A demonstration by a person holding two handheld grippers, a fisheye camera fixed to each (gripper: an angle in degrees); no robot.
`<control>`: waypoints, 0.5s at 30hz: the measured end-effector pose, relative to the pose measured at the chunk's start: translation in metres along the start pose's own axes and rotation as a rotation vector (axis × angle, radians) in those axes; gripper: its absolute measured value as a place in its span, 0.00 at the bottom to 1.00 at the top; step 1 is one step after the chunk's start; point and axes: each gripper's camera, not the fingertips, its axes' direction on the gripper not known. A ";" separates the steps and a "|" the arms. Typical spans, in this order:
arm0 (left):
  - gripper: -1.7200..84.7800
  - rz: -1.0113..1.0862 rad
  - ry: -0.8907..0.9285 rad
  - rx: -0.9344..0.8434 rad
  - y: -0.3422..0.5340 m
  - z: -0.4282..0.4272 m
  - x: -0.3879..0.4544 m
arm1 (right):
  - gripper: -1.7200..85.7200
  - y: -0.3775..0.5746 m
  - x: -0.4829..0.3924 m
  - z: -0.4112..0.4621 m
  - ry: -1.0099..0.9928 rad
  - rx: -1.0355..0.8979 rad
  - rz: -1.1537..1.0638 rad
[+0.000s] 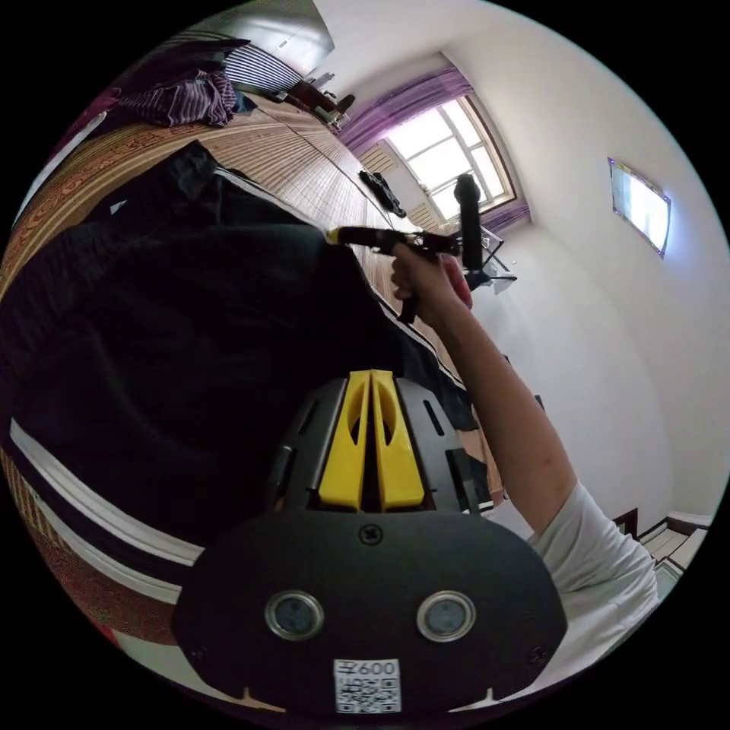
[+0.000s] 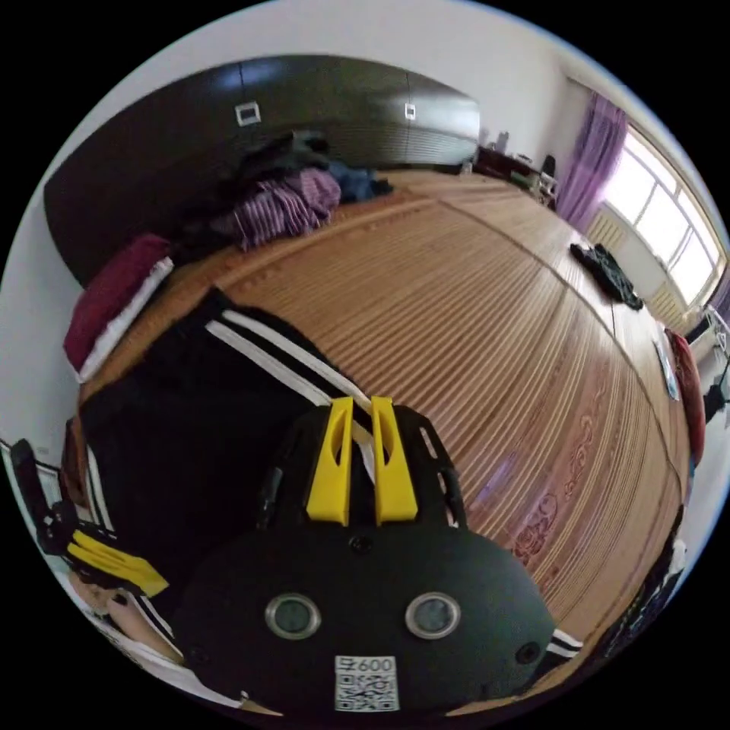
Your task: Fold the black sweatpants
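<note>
The black sweatpants (image 1: 152,319) lie spread on the woven mat (image 2: 471,304) that covers the bed, their white side stripes running along one edge, and both grippers are working at the cloth from opposite ends. In the left gripper view the left gripper (image 1: 370,380) has its yellow jaws brought together with barely a slit between them, right over the dark fabric; they look pinched on the sweatpants, though black on black makes the bite itself hard to see. In the right gripper view the right gripper (image 2: 361,407) has its jaws nearly together too, and a white stripe of the sweatpants seems to pass between them, so it probably holds the striped edge. The person's hand (image 1: 426,285) carries that right gripper out at the far edge of the cloth with the arm stretched, which suits keeping the fabric taut and flat so a fold can come over cleanly. A pile of striped purple clothes (image 2: 281,201) and a red and white folded stack (image 2: 114,304) sit well apart near the dark wardrobe, leaving the mat free as a working surface.
</note>
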 end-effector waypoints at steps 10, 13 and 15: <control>0.02 -0.016 -0.231 -0.142 -0.023 0.030 -0.029 | 0.03 0.038 0.085 -0.097 -0.172 0.279 0.083; 0.02 -0.038 -0.224 -0.147 -0.026 0.026 -0.036 | 0.06 0.041 0.077 -0.080 -0.079 0.071 -0.030; 0.02 -0.036 -0.233 -0.145 -0.027 0.024 -0.037 | 0.07 0.038 0.070 -0.062 0.053 -0.020 -0.060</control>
